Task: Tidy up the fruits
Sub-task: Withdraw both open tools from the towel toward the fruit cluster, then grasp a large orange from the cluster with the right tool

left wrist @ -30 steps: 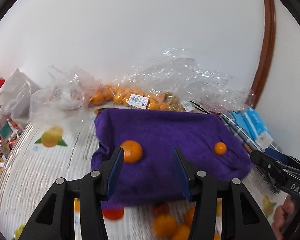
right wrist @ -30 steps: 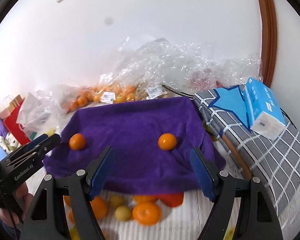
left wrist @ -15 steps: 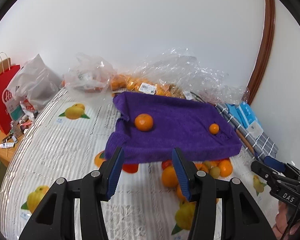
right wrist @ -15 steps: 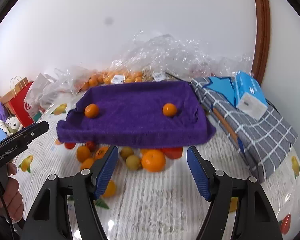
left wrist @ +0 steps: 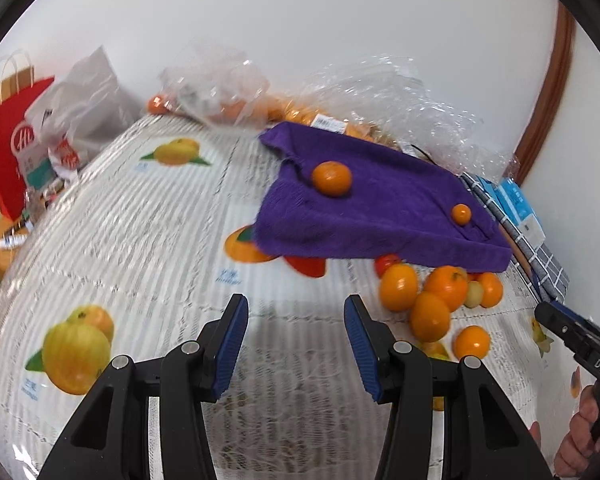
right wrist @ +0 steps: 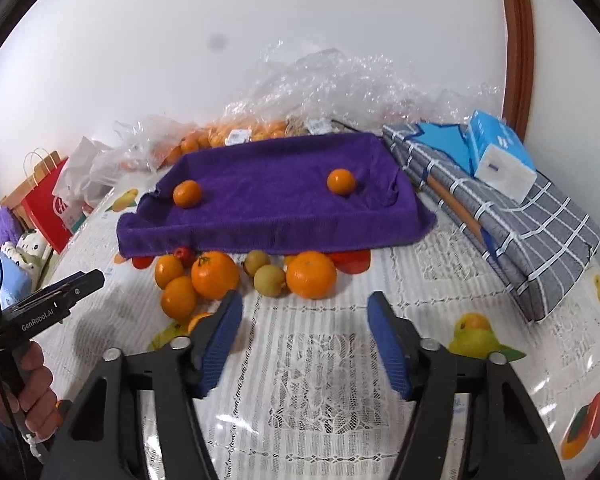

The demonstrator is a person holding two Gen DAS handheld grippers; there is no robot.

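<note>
A loose heap of fruit lies on the tablecloth (right wrist: 320, 360) at the near edge of a purple towel (right wrist: 268, 200). In the right wrist view the heap holds a large orange (right wrist: 311, 274), a second large orange (right wrist: 214, 274), two smaller oranges (right wrist: 178, 296) to its left, and two dull green-brown round fruits (right wrist: 269, 280) between the large ones. A red fruit (right wrist: 184, 255) peeps from under the towel's hem; what kind it is cannot be told from here.

The towel appears to be draped over something raised, with its edges hanging down. Two small mandarins sit on top of it, well apart: the left mandarin (right wrist: 187, 194) and the right mandarin (right wrist: 341, 181).

Behind the towel, against the wall, lie crumpled clear plastic bags (right wrist: 332, 88) with more oranges inside. To the right rests a folded grey checked cloth (right wrist: 532, 232) with a blue tissue pack (right wrist: 500, 156) on it. On the far left stands a red paper bag (left wrist: 8, 136).

The left gripper (left wrist: 296, 334) hangs above bare tablecloth, short of the heap, fingers spread and grasping nothing. The right gripper (right wrist: 304, 328) is likewise spread wide and empty, its left fingertip just beside the smaller oranges.
</note>
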